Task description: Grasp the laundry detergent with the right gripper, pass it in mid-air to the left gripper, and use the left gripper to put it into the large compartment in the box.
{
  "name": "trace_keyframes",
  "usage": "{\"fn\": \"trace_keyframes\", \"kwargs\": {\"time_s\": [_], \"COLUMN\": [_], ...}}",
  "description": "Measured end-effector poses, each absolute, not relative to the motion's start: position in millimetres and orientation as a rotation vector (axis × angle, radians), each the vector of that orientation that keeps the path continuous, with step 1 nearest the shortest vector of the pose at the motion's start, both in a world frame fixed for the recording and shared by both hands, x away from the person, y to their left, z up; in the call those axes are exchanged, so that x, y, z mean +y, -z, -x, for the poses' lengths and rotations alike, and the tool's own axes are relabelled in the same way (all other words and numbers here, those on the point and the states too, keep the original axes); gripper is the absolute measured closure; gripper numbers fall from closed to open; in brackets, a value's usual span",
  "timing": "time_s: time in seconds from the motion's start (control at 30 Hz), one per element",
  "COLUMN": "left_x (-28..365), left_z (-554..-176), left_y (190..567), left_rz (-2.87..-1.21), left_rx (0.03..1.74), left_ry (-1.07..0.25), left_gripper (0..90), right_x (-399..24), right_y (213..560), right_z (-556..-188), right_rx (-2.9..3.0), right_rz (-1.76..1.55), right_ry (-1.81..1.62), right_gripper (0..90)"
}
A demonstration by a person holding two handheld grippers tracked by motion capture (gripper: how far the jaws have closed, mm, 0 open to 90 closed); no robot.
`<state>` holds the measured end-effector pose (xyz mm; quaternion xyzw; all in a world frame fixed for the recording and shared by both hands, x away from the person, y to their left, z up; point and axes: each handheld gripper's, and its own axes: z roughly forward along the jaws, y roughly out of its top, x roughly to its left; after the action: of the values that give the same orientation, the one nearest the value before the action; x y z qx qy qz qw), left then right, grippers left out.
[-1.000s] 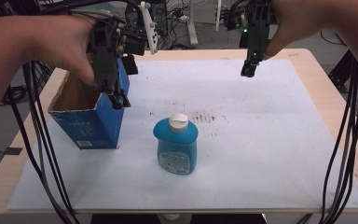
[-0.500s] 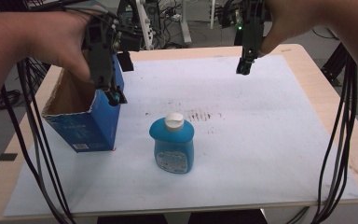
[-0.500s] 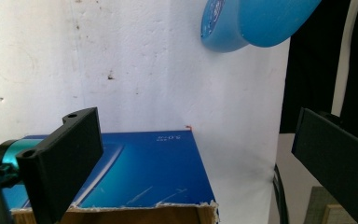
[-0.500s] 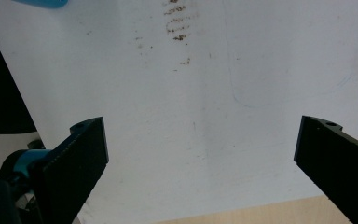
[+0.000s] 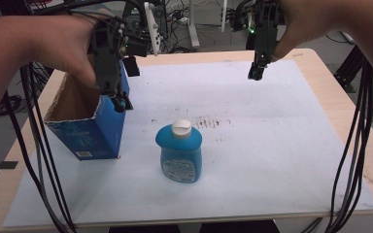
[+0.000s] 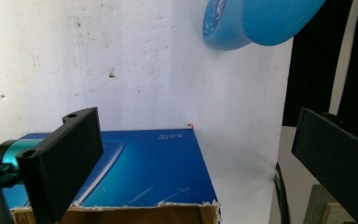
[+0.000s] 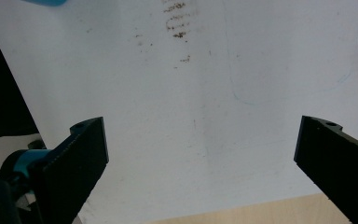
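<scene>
Bench: wood top, white sheet over most of it, brown smudge marks near the sheet's middle.

Box: blue carton, top open, brown inside, stands at left of the sheet. White label patch low on its near face, print too small to read. In the left gripper view the blue side carries small white print, not legible.

Bottle: blue, white cap, upright near the middle of the sheet, just right of the box and apart from it. White label on the near face, text unreadable.

Left gripper: hand grips it from above, wrist bent, gripper pointing down, tips at the box's right far top corner. Fingers released, wide apart; the box's right wall edge lies between them in the left gripper view; contact can't be told.

Right gripper: held up over the far right of the sheet, pointing down, well apart from bottle and box. Fingers released, wide apart, bare sheet between them.
</scene>
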<state>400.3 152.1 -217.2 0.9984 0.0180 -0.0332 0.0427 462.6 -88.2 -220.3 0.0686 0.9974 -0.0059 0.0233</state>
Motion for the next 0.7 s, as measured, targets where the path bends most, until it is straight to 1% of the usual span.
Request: {"fn": "trace_keyframes", "kwargs": {"time_s": [0.37,0.57,0.7], "left_x": [153.7,151.6,150.3], "left_z": [-398.4,-396.0,-395.3], "left_y": [217.7,218.0,219.3], "left_rz": [-3.068,-3.072,-3.075], "left_rx": [0.079,0.066,0.057], "left_ry": [0.097,0.104,0.095], "left_gripper": [1.8,1.8,1.8], "right_x": [-101.5,-108.7,-113.0], "right_y": [223.3,220.9,227.3], "right_z": [-453.0,-431.6,-413.3], "right_rx": [3.1,3.119,3.149], "right_rz": [-0.226,-0.205,-0.226], "right_ry": [-0.025,-0.133,-0.205], "right_gripper": [1.8,1.8,1.7]}}
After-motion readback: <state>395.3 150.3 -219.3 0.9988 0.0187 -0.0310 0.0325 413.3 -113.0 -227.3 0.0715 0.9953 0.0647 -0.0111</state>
